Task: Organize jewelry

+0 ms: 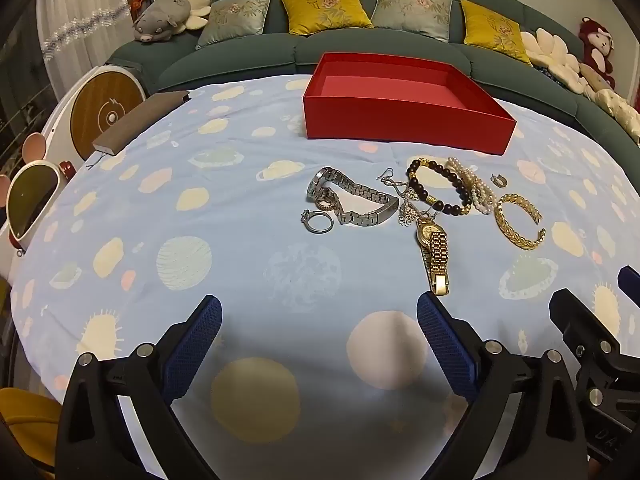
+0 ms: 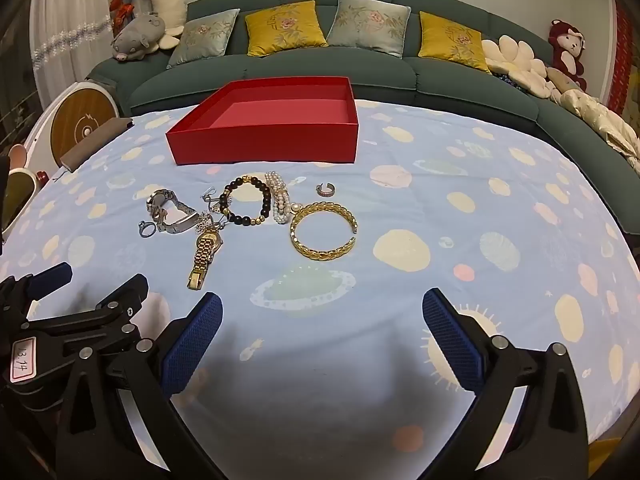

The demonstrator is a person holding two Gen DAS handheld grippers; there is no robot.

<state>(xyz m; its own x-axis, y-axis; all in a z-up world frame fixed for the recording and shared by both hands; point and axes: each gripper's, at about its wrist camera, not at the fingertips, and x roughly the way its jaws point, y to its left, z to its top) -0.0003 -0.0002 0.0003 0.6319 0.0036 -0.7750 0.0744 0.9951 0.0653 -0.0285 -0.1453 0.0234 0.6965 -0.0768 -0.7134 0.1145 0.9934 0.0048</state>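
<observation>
An empty red box [image 1: 404,118] [image 2: 264,142] stands at the far side of the blue planet-print cloth. In front of it lies a cluster of jewelry: a silver watch [image 1: 352,200] [image 2: 172,210], a silver ring [image 1: 318,222] [image 2: 146,230], a gold watch [image 1: 434,250] [image 2: 204,254], a dark bead bracelet [image 1: 440,188] [image 2: 245,200], a pearl bracelet [image 1: 478,188] [image 2: 280,200], a gold bangle [image 1: 518,222] [image 2: 324,234] and a small earring [image 1: 500,180] [image 2: 326,190]. My left gripper [image 1: 318,316] is open and empty, near of the jewelry. My right gripper [image 2: 322,312] is open and empty, near of the bangle.
A brown notebook [image 1: 140,122] lies at the cloth's far left edge. Sunglasses [image 1: 30,200] and a round white device [image 1: 106,110] sit left of the table. A green sofa [image 1: 248,54] with cushions and plush toys runs behind.
</observation>
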